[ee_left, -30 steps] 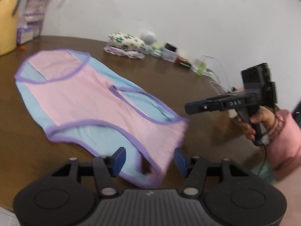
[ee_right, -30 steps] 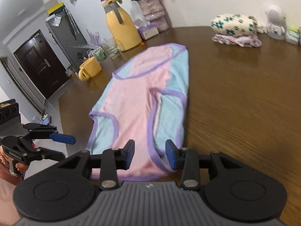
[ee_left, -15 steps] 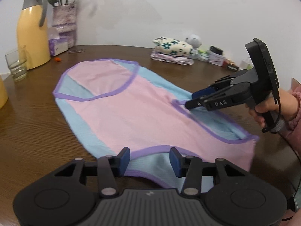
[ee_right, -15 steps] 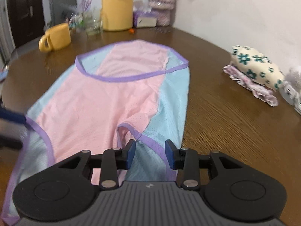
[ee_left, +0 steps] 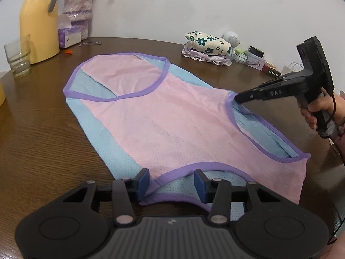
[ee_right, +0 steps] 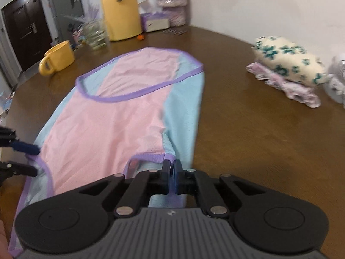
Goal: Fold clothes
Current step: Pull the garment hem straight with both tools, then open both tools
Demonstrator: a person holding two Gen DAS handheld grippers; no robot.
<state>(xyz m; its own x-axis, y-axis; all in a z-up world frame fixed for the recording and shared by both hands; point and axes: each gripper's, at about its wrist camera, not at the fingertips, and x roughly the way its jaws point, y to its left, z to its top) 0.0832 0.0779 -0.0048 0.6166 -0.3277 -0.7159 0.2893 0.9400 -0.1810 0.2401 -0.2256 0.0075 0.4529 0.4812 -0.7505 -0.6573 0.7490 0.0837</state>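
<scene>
The pink and blue vest [ee_left: 172, 116] lies flat on the brown counter [ee_left: 38, 116], neckline toward the wall. The right gripper [ee_right: 172, 168] has its fingers pinched tight on the purple binding of one armhole [ee_right: 148, 157]. The left gripper [ee_left: 171, 180] straddles the other armhole's edge, fingers partly apart and not yet pressing cloth. For a clean fold, the left probably should clamp before either side lifts, then both rise evenly, clear of the folded clothes [ee_left: 207, 47].

One vest [ee_left: 163, 118], two grippers [ee_left: 171, 182] [ee_right: 172, 168], one yellow jug [ee_left: 38, 21], one glass [ee_left: 18, 56], one yellow mug [ee_right: 58, 57], one table [ee_left: 43, 118], two folded cloths [ee_left: 207, 49].
</scene>
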